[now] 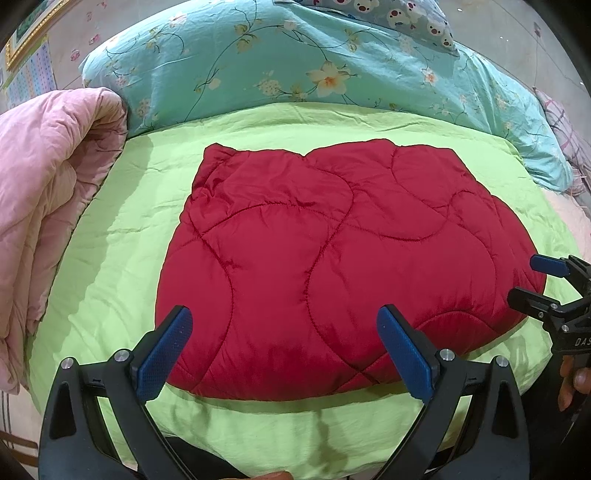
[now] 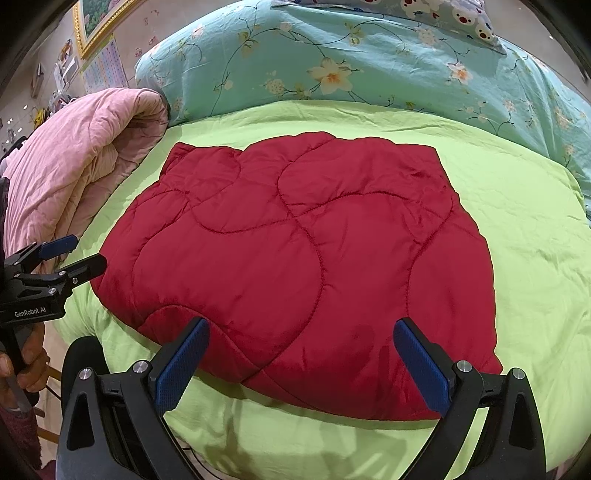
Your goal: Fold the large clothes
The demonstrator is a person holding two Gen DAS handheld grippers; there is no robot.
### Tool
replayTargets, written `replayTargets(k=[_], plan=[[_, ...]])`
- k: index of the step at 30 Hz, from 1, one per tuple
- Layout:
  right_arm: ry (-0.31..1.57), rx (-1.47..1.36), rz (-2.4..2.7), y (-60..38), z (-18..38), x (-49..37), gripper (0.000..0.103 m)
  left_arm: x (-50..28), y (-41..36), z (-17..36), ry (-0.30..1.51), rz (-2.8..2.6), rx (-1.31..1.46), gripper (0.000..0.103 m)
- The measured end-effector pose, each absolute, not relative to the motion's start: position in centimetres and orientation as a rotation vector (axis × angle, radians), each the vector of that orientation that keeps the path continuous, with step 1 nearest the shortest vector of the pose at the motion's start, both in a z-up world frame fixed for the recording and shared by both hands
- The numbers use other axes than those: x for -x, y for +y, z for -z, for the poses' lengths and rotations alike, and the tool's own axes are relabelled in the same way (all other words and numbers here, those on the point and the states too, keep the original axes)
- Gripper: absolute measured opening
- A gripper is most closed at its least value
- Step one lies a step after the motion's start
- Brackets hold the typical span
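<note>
pink quilt: rolled at bed's left edge, apart from the work.
left gripper: jaws spread wide, holding nothing, hovering over near edge of garment; blue pads clear of the fabric as far as can be told.
red garment: quilted, padded, lying flat in a squarish packet in the middle of green sheet; near edge rounded and puffy, far edge a bit wavy.
right gripper: jaws spread wide too, empty, above garment's near right part; seen side-on at right edge of left view.
floral duvet: piled behind, not touching the garment.
pillow: bear print, on top at far right.
progress: looks mostly done, judged from compact shape with no sleeves or loose flaps showing.
left to do: maybe one more half-fold or a smoothing press; cannot tell whether layers beneath line up.
</note>
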State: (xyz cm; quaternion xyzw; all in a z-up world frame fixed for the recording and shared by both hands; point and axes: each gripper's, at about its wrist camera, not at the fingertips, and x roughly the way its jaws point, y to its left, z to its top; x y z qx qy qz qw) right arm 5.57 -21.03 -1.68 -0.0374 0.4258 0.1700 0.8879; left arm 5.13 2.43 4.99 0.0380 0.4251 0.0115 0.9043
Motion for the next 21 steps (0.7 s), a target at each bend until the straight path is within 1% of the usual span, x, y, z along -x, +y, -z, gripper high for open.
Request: replayTargets(k=[21], plan=[[0.883,0.078,-0.353,-20.83,1.58,-5.31,0.101,-4.80,2.02,-5.47,0.853,-0.027,-0.103,0.100]])
